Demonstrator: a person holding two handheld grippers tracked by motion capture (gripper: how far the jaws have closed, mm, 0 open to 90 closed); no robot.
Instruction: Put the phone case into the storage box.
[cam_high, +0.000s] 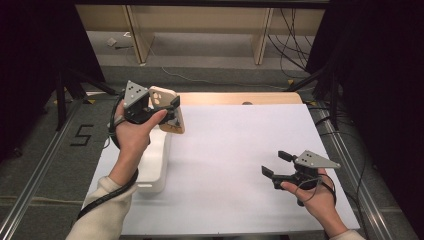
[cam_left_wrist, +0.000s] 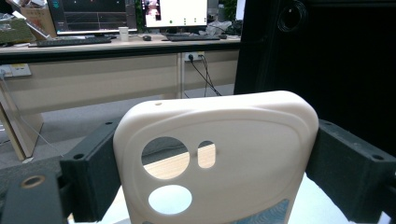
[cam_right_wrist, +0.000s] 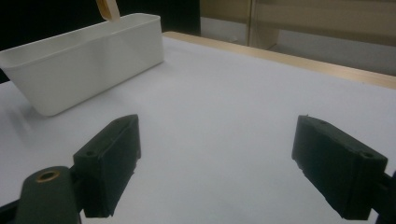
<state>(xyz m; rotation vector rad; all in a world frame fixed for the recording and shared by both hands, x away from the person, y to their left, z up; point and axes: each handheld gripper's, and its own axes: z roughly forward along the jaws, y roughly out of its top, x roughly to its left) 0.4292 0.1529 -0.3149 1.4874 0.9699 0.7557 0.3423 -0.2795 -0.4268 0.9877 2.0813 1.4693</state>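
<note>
Case (cam_high: 167, 109) in left claw (cam_high: 172, 112), above bin (cam_high: 152, 160)

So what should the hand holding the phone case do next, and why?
Probably lower the phone case into the white bin. The left gripper has its jaws clamped on the case's two sides, and it hangs just above the bin, so a small move down looks right. The right gripper rests open and apart.

Black "5" on the floor (cam_high: 82, 135) at left
</note>
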